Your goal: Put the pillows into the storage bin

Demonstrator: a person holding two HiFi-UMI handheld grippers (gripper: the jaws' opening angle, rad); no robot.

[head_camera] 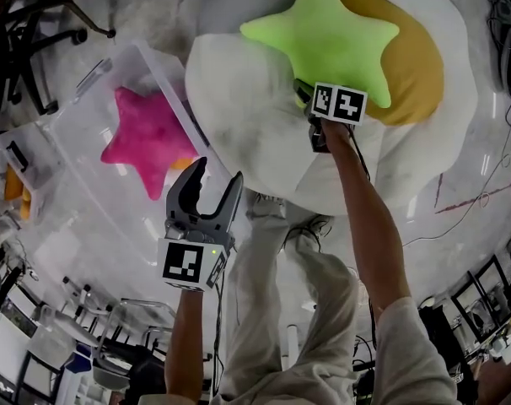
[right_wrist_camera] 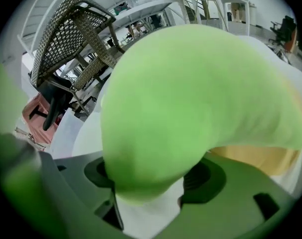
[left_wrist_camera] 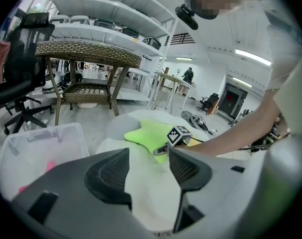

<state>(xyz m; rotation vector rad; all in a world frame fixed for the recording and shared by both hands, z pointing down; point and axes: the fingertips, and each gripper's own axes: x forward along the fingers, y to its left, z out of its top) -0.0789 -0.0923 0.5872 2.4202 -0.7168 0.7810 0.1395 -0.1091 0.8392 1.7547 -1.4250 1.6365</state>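
At the far left the clear storage bin (head_camera: pixel 87 116) stands on the floor with a pink star pillow (head_camera: pixel 146 142) already lying inside it. Just to its right the left gripper (head_camera: pixel 215 175) hovers over the edge of the big fried-egg pillow (head_camera: pixel 255 116). Its jaws are wide apart with nothing between them, only the white plush showing beyond. Further right, the green star pillow (head_camera: pixel 323 36) lies on top of the egg pillow, partly over the yellow yolk and well apart from the bin. The right gripper (right_wrist_camera: pixel 156 183) reaches down at the star's lower point. Its jaws are partly closed, and that one plush point fills the gap and bulges against both pads. The hold takes only the tip of one arm of the star, and this looks like the weak spot. The stuffing is soft and can squeeze out from between the pads, so a quick lift or swing could let the star slip and drop short of the bin. The carry also has to pass leftward by the open left gripper, and a trailing point of the star could snag on it or on the bin's near rim.
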